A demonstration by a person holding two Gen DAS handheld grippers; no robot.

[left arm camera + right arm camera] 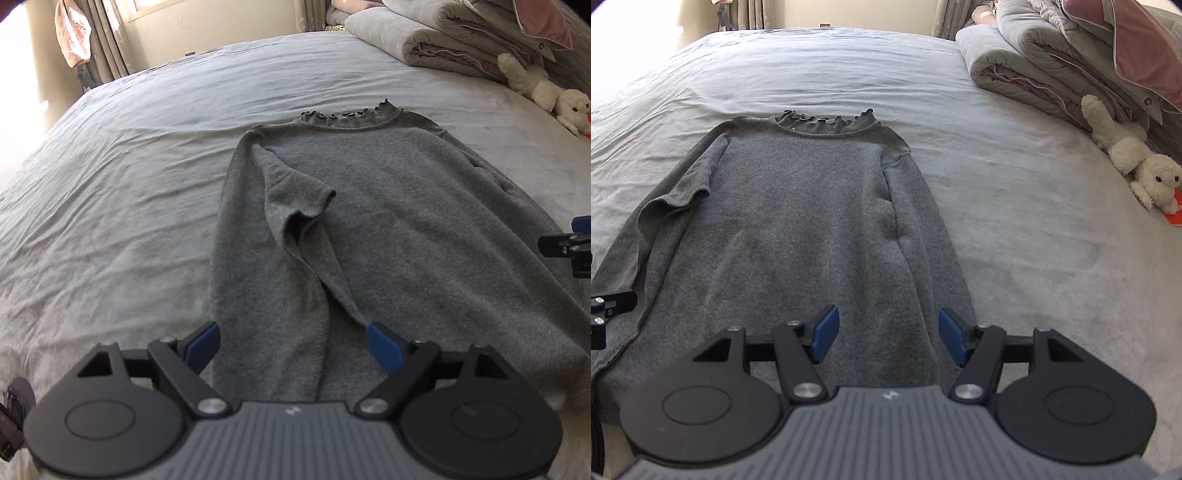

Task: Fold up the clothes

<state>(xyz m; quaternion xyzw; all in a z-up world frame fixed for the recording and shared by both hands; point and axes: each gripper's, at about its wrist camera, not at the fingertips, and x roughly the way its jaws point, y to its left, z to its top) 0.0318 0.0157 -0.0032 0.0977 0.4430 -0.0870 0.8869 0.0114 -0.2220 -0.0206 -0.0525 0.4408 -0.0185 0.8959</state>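
Grey sweater (798,221) lies flat on the bed (1015,206), both tools empty above its hem

The left gripper (291,338) has its jaws spread wide with nothing between them; the right gripper (886,332) is also apart and holds nothing. One sleeve (295,206) is folded across the body, and the frilled collar (827,120) points away from both tools

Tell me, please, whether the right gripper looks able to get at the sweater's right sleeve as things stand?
Probably yes: the right gripper is open and empty just above the sweater, and the sleeve lies flat along its edge with nothing on it.
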